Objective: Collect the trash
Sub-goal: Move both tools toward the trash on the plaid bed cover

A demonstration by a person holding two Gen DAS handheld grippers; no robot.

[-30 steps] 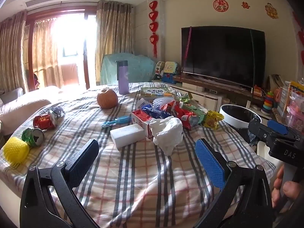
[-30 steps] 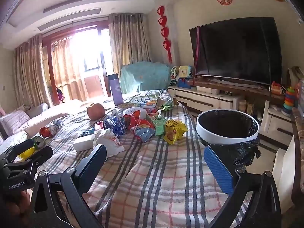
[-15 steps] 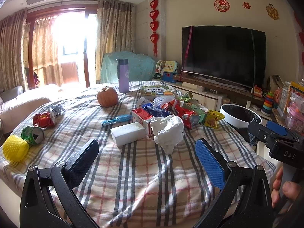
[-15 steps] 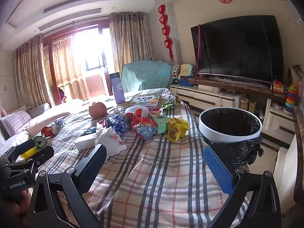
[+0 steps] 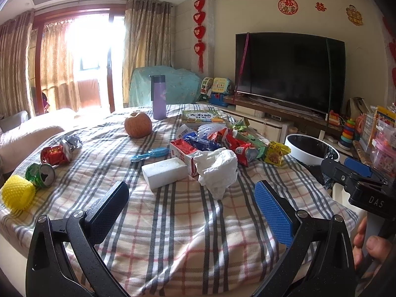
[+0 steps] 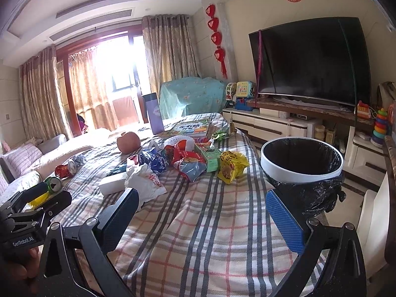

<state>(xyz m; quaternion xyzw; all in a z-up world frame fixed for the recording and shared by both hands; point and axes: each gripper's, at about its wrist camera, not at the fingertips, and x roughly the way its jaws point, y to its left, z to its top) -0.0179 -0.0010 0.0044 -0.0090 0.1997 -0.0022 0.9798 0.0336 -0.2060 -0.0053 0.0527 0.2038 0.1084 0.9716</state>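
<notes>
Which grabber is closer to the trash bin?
Right. The right gripper hovers beside the trash bin, blue finger at its bag. The left gripper sits further along the table, bin off right.

Both my wrist cams sit low at the near edge of the plaid-covered table (image 5: 188,222), looking across it toward the window and TV. My left one is further left, close to the crumpled white bag (image 5: 217,170); my right one sits beside the trash bin (image 6: 300,173). Both share the wrapper pile (image 5: 222,143).
</notes>
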